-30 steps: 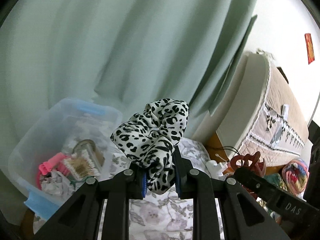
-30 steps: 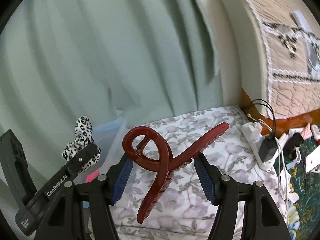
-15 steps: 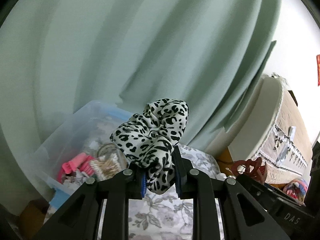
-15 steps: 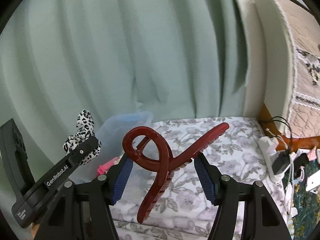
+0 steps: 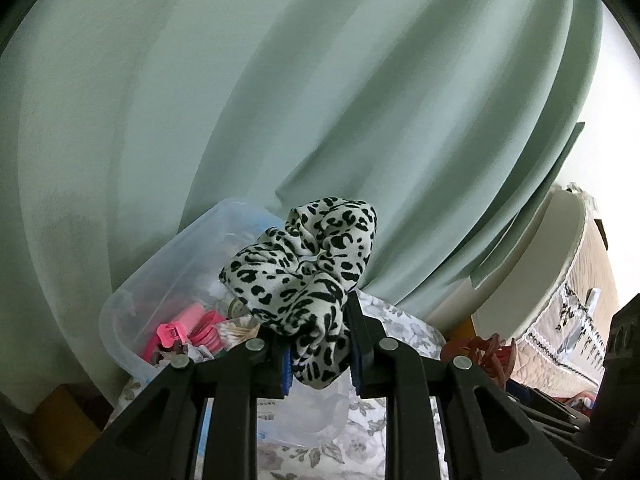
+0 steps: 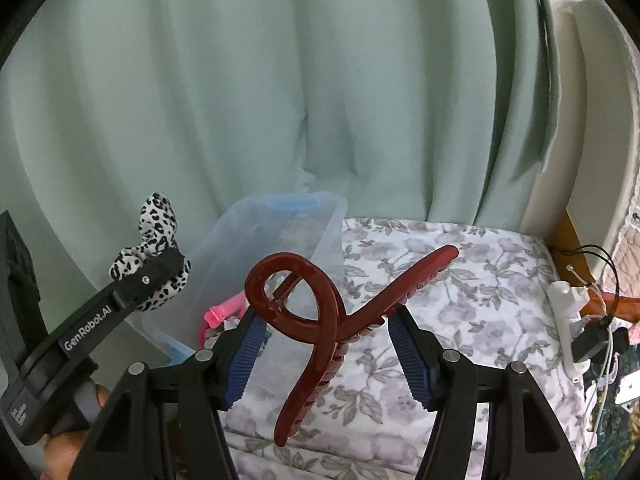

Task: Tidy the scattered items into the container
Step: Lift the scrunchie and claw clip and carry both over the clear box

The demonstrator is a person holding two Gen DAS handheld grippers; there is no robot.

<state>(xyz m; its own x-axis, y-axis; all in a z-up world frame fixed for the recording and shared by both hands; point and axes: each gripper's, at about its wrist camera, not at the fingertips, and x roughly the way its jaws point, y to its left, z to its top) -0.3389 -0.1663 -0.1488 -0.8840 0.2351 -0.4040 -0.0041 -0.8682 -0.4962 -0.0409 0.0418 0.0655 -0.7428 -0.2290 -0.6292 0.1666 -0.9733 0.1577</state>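
Left jaws clamped tight on a leopard-print scrunchie (image 5: 308,276), blue pads squeezing its lower end, the rest bulging up above the left gripper (image 5: 320,356). Right jaws set wider, closed on a dark red claw clip (image 6: 320,320); the clip sits crosswise between the pads, loop end up-left, long toothed arm slanting to upper right, another arm hanging down. Right gripper (image 6: 324,344) held above a floral cloth (image 6: 460,304).

Clear plastic container (image 5: 160,280) sits just ahead and left of the left gripper, against a pale green curtain (image 5: 280,100). Scrunchie is raised over the container's near-right side, not inside it. In the container: pink hair rollers (image 5: 196,326), cotton swabs (image 5: 240,330), other bits too cluttered to name.

Right wrist view: container (image 6: 280,240) with blue handle at its far rim, left of the clip; left gripper (image 6: 160,272) with scrunchie (image 6: 156,236) further left. Clip is near the container's right wall, probably outside it, hard to judge from this angle. White power strip (image 6: 568,320) with cables at right edge of the cloth.
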